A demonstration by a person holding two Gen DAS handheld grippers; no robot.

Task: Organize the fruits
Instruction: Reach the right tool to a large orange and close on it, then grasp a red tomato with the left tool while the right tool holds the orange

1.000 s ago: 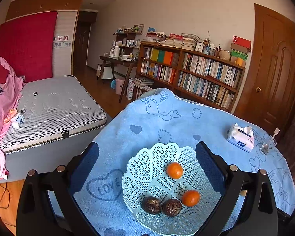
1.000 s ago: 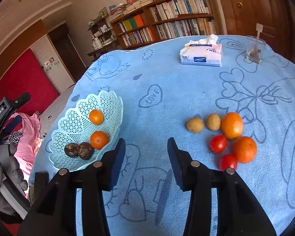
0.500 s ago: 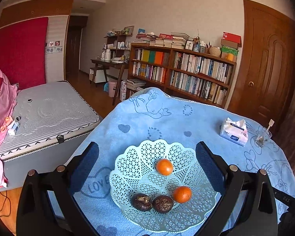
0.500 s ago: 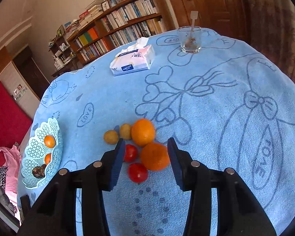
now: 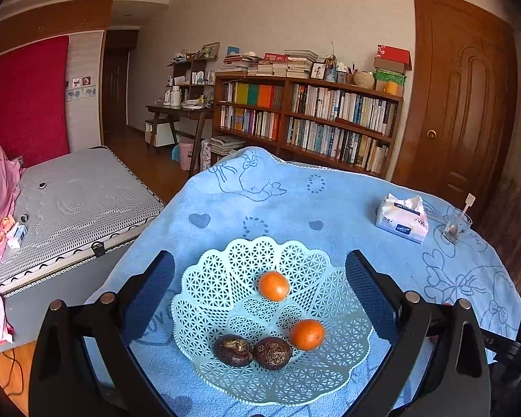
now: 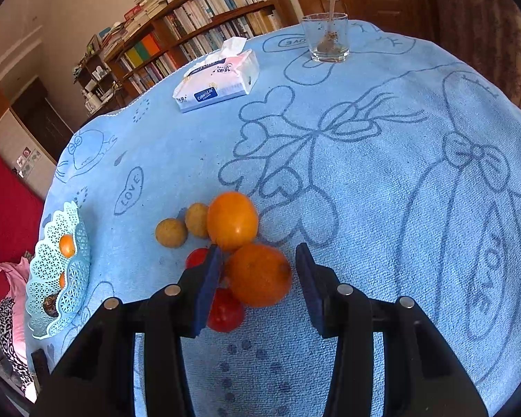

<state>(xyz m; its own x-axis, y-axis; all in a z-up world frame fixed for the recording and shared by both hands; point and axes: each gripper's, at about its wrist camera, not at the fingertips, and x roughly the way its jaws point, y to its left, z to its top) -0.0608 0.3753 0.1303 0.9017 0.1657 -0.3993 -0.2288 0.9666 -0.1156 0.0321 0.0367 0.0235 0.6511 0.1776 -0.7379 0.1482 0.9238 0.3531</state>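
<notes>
Your right gripper (image 6: 258, 271) brackets the nearest orange (image 6: 260, 274) — fingers parted wider than the fruit, no pad visibly pressing yet, so it looks lined up for a pick. Two tomatoes (image 6: 225, 309) crowd its left side, with a second orange (image 6: 232, 220) just beyond. Your left gripper (image 5: 260, 299) hangs wide and empty over the basket (image 5: 225, 278) — likely guarding it — which holds two tangerines (image 5: 273, 285) and two dark fruits (image 5: 253, 351).

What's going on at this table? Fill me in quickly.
A person is sorting fruit with two handheld grippers. The right gripper is open, its fingers either side of a large orange in the loose pile on the blue towel tablecloth; not yet gripped. The left gripper hangs open over the pale green lattice plastic basket, which holds two small oranges and two dark wrinkled fruits.
</notes>
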